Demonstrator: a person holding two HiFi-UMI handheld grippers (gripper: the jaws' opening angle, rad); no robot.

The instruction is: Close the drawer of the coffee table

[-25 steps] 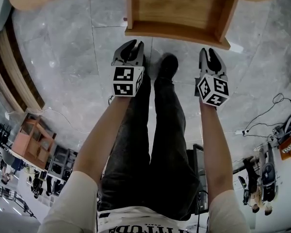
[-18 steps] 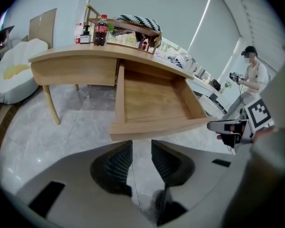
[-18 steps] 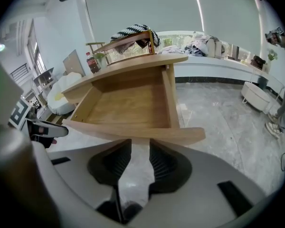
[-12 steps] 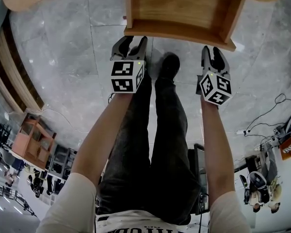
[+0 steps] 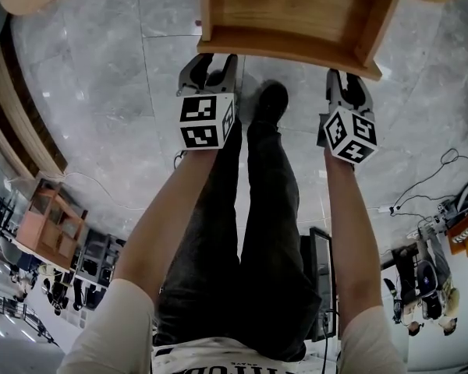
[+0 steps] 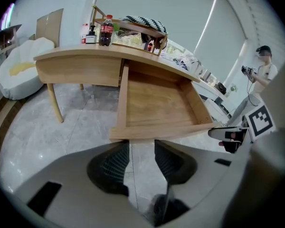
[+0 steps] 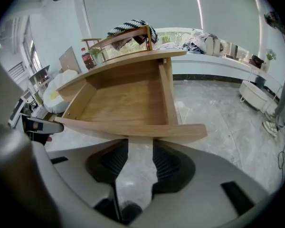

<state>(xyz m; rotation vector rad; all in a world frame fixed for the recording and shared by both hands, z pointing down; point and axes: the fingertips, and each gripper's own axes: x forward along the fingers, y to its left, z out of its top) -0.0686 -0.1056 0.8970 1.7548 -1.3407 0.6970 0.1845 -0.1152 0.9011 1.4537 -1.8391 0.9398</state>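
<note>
The drawer (image 5: 296,14) stands pulled far out from under the worktop (image 6: 76,56) of the coffee table, empty, with its front panel (image 5: 285,47) facing the person. Both grippers are presented to that panel: the left gripper (image 5: 211,62) at its left end, the right gripper (image 5: 345,80) close to its right corner. This spacing is judged deliberate, because a push applied at two well-separated points keeps a wide drawer square in its opening, whereas a single off-centre push tends to skew and jam it. Each gripper points forward and downward, so the fingertips meet the panel near its lower edge. The jaws of the left gripper (image 6: 141,144) have just been opening and stand well apart; only the floor (image 6: 33,127) shows in the gap, with the panel edge lying just beyond the tips. The jaws of the right gripper (image 7: 140,144) have likewise just been opening and stand apart with nothing between them, the panel crossing immediately ahead. Neither gripper holds anything. Spread jaws are judged to give a wider pushing face, since closing calls for pressure and no grasp. Whether the tips already bear on the wood cannot be confirmed from any view. The step in hand appears to be alignment before the push. The bottle (image 6: 106,31) standing on the worktop favours a slow, even push. The person's shoe (image 5: 271,104) rests on the floor between the grippers.
</note>
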